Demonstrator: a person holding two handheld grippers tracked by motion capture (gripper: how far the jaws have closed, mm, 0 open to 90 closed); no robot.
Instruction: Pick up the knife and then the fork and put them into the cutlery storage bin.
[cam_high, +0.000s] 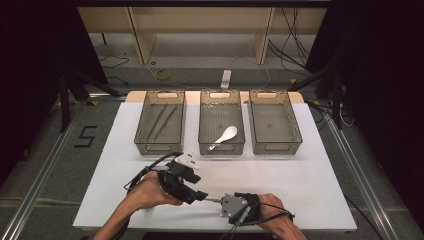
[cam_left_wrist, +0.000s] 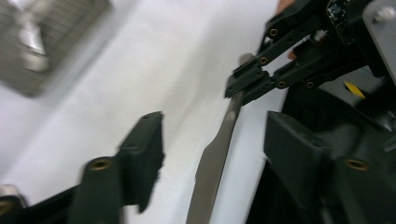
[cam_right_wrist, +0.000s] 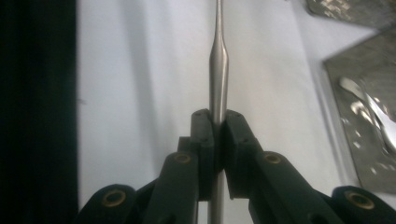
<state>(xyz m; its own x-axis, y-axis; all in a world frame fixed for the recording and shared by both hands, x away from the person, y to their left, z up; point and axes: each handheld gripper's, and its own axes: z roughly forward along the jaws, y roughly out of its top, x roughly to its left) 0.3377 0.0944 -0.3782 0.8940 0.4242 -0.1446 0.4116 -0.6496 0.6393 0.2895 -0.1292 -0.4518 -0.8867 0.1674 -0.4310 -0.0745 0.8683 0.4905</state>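
The left claw (cam_high: 200, 196) is a black, angular body with a white rectangular block mounted on its far top and thin black cables looping out from it toward the left. The right claw (cam_high: 214, 200) carries a grey three-cornered plate on top, with a black strap around the wrist behind it and dark cables trailing off the near edge of the scene. Both forearms are bare, with no sleeves. Seen up close, each claw's jaws are matte black blocks on black linkage arms, pinned with brass-coloured rivets; a small yellow mark sits on the right claw's housing.
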